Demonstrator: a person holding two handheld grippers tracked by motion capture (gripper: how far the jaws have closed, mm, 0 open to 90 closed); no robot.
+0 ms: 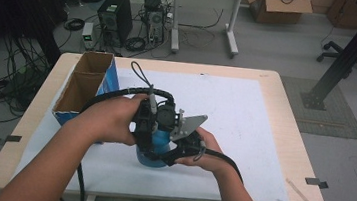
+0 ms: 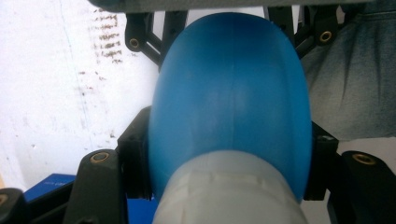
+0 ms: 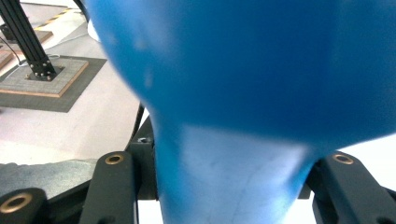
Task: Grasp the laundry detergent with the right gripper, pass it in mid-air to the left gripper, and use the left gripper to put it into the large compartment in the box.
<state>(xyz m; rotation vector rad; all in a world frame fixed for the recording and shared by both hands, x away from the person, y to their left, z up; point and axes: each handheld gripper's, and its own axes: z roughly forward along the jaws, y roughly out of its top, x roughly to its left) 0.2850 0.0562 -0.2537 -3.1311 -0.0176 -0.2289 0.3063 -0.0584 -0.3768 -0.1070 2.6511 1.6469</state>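
Both tools clenched on the blue bottle (image 1: pixel 153 150) at lower centre of the high view, just above the white-matted tabletop (image 1: pixel 245 112) — left tool (image 1: pixel 144 129) on the body near the white cap (image 2: pixel 229 191), right tool (image 1: pixel 181 148) round its narrow part. Looks like uncapping; next calls for a counter-twist — steady grip

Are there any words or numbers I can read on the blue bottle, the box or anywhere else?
None can be read.
Blue bottle: no writing shows on it.
Blue box: no print legible on its side; a corner in the left gripper view carries pale marks too blurred to read.
White mat: only smudges, no letters.
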